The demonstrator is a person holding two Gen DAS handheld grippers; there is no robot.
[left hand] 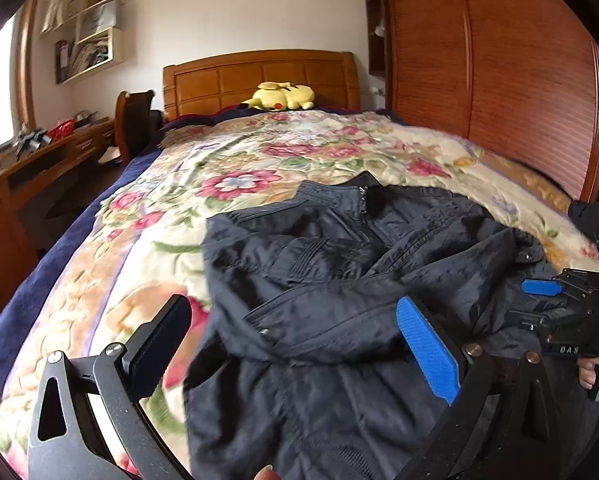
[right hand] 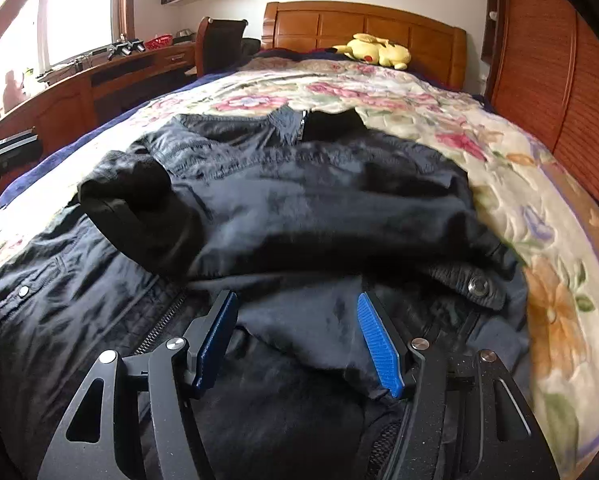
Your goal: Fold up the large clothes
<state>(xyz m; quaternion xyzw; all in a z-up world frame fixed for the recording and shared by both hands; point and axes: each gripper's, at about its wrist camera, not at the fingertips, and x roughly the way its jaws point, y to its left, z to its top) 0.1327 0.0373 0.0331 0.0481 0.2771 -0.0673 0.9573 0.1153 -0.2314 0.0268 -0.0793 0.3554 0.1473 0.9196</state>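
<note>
A dark navy jacket [left hand: 339, 272] lies front-up on the floral bedspread, collar toward the headboard, one sleeve folded across its chest. It also shows in the right wrist view [right hand: 299, 208]. My left gripper [left hand: 299, 340] is open, fingers wide apart, hovering over the jacket's lower left part with nothing between them. My right gripper [right hand: 295, 332] is open just above the jacket's lower front near the zipper, with loose fabric lying between its blue pads [right hand: 379, 344]. The right gripper also shows in the left wrist view [left hand: 555, 300] at the jacket's right edge.
The floral bedspread [left hand: 203, 168] covers a bed with a wooden headboard [left hand: 259, 76]. A yellow plush toy [left hand: 283, 96] lies at the head. A wooden wardrobe [left hand: 499, 80] stands along the right, and a desk [left hand: 39, 160] and chair stand on the left.
</note>
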